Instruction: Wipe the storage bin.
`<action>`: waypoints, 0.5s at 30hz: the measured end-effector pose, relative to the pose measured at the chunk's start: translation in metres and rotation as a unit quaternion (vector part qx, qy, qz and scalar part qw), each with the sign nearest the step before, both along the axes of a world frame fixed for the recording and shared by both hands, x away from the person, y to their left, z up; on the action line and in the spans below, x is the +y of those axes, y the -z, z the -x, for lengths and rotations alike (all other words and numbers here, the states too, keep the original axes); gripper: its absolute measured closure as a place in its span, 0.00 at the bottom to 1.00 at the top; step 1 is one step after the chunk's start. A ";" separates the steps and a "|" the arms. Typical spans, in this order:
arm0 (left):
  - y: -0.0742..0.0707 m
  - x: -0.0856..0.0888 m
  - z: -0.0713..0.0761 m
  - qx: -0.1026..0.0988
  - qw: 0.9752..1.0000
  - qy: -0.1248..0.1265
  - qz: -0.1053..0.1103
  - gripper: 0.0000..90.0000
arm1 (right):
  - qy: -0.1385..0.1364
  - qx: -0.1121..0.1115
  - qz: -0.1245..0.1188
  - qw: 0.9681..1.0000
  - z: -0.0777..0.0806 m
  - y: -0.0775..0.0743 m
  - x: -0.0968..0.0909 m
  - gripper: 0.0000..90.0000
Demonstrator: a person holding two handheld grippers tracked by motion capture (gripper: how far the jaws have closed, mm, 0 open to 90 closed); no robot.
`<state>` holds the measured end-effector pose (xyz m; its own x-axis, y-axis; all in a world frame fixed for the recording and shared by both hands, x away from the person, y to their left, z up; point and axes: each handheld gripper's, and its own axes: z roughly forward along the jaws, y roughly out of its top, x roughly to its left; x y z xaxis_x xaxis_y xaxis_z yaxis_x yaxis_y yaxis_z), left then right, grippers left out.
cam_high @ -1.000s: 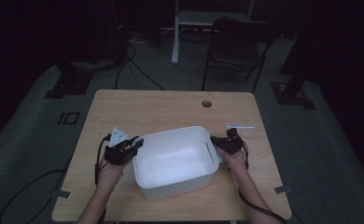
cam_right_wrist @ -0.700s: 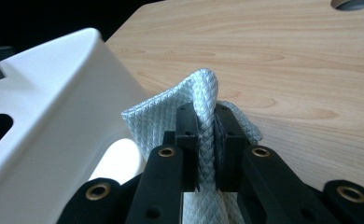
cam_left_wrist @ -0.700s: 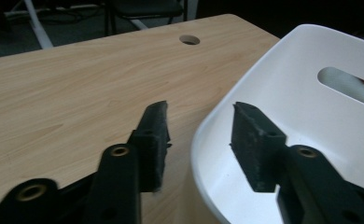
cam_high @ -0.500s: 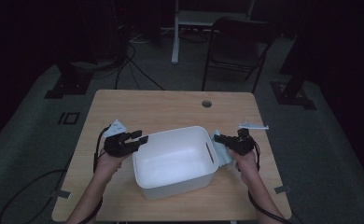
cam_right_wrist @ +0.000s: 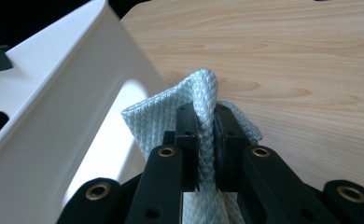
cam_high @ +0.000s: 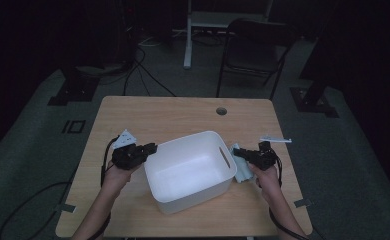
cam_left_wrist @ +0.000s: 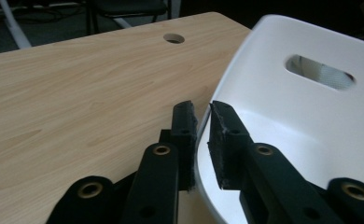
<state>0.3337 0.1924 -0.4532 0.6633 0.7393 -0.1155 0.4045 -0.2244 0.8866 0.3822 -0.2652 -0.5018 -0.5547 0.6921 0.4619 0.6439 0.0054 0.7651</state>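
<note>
Nearby: white tub (cam_high: 190, 170) beside cloth (cam_right_wrist: 196, 98); small tool (cam_high: 275, 140) behind.

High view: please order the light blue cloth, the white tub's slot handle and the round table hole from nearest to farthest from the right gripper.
From the right gripper:
1. Light blue cloth, pinched in its jaws beside the tub.
2. Slot handle, in the white tub's near wall.
3. Round hole, near the table's far edge.

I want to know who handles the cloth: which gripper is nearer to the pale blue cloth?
Right. The right gripper is shut on the pale blue cloth beside the white tub; the left gripper pinches the tub's opposite rim, across from it.
</note>
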 end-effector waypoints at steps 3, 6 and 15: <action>0.000 -0.003 0.006 -0.001 1.000 -0.006 -0.004 0.94 | 0.007 0.001 -0.001 1.000 0.002 0.000 -0.006 0.92; 0.000 -0.007 0.012 -0.005 1.000 -0.021 -0.012 0.94 | 0.013 0.001 0.002 1.000 0.004 0.001 -0.011 0.92; 0.001 -0.014 0.002 0.005 1.000 -0.005 -0.014 0.86 | 0.018 0.009 0.000 1.000 0.011 0.005 -0.021 0.92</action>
<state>0.3317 0.1780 -0.4542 0.6552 0.7486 -0.1015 0.4151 -0.2445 0.8763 0.3708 -0.2861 -0.5070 -0.5213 0.7115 0.4712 0.6571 -0.0176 0.7536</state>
